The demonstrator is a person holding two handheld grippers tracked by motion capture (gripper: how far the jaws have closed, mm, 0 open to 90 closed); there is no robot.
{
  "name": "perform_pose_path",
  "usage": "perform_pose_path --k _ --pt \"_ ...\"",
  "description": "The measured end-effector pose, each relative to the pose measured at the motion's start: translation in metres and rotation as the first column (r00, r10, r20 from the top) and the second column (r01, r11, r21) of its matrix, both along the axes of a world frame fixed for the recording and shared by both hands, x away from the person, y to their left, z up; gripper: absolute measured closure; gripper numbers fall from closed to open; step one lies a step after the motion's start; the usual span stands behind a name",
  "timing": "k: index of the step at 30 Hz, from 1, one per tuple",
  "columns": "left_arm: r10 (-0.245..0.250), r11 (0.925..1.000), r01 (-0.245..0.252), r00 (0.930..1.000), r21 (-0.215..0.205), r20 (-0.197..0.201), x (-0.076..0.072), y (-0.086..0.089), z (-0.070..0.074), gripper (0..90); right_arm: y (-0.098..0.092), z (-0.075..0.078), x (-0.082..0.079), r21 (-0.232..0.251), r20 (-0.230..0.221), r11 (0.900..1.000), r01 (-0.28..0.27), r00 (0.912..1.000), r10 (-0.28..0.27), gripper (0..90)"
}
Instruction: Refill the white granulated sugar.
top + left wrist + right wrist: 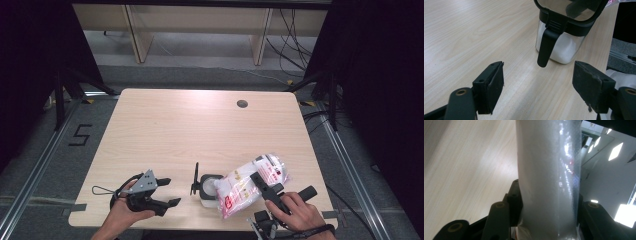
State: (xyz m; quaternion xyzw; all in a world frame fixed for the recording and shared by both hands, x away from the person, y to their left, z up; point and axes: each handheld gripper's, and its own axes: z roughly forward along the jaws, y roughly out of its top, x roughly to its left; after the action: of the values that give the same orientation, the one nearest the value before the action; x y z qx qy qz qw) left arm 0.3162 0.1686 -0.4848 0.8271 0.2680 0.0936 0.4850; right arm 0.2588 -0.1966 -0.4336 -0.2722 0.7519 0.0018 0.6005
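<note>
Near edge of surface [165,120] — jar [207,190], lid up. Right tongs [265,186] pinching bag [250,182] tilted over it; left tongs [169,192] spread, empty.

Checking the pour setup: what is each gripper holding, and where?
Right gripper clamps the bag across its middle; left gripper holds nothing.

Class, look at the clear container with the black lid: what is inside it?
The container holds a white, powdery or granular filling, visible through its clear wall. The open lid and the plastic bag tilted over it hide its top.
</note>
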Motion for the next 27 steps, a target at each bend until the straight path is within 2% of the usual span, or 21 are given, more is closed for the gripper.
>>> perform_pose_path --k 2,6,7,9,11,19,22,24,26,27 --pt "-0.02 0.9998 0.02 0.9996 0.003 0.017 0.0017 0.0005 0.0002 25.0 0.0003 0.0011 0.0003 -0.004 0.003 1.0 -0.004 1.0 0.004 59.6" --pt "-0.021 0.9997 0.021 0.9996 0.011 0.016 0.0016 0.0008 0.0006 25.0 -0.0006 0.0024 -0.0001 0.002 -0.001 1.0 -0.001 1.0 0.001 59.8" --pt "-0.003 1.0 0.003 1.0 0.001 0.002 0.0001 -0.0002 0.0 25.0 -0.0006 0.0026 -0.0003 -0.001 0.001 1.0 -0.002 1.0 0.002 59.8" --pt "-0.001 1.0 0.001 1.0 -0.001 0.0 -0.0001 -0.0002 0.0 25.0 -0.0006 0.0026 -0.0004 -0.003 0.002 1.0 -0.002 1.0 0.002 59.8" --pt "-0.019 0.9998 0.019 0.9996 0.011 0.02 0.0016 0.0008 0.0005 25.0 -0.0005 0.0025 -0.0005 -0.003 0.003 1.0 -0.004 1.0 0.004 59.9" --pt "0.001 1.0 -0.001 1.0 -0.003 0.001 -0.0001 -0.0004 -0.0003 25.0 -0.0004 0.0024 -0.0008 -0.002 -0.006 1.0 -0.018 0.9998 0.018 60.2" --pt "-0.001 1.0 0.001 1.0 0.001 0.001 0.0 0.0 -0.0001 25.0 -0.0016 0.0016 -0.0019 0.014 -0.014 1.0 0.0 0.9999 0.0 60.3" --pt "-0.02 0.9997 0.02 0.9996 0.012 0.022 0.0016 0.0008 0.0004 25.0 -0.002 0.0016 -0.0022 0.019 -0.015 1.0 0.003 0.9999 -0.003 60.5" --pt "-0.002 1.0 0.002 1.0 0.0 0.002 0.0002 -0.0001 -0.0001 25.0 -0.0019 0.0023 -0.002 0.017 -0.018 1.0 0.0 0.9998 0.0 60.6" --pt "-0.019 0.9998 0.018 0.9996 0.011 0.02 0.0017 0.0006 0.0002 24.9 -0.0017 0.0027 -0.0019 0.013 -0.016 1.0 -0.003 0.9999 0.003 60.6"
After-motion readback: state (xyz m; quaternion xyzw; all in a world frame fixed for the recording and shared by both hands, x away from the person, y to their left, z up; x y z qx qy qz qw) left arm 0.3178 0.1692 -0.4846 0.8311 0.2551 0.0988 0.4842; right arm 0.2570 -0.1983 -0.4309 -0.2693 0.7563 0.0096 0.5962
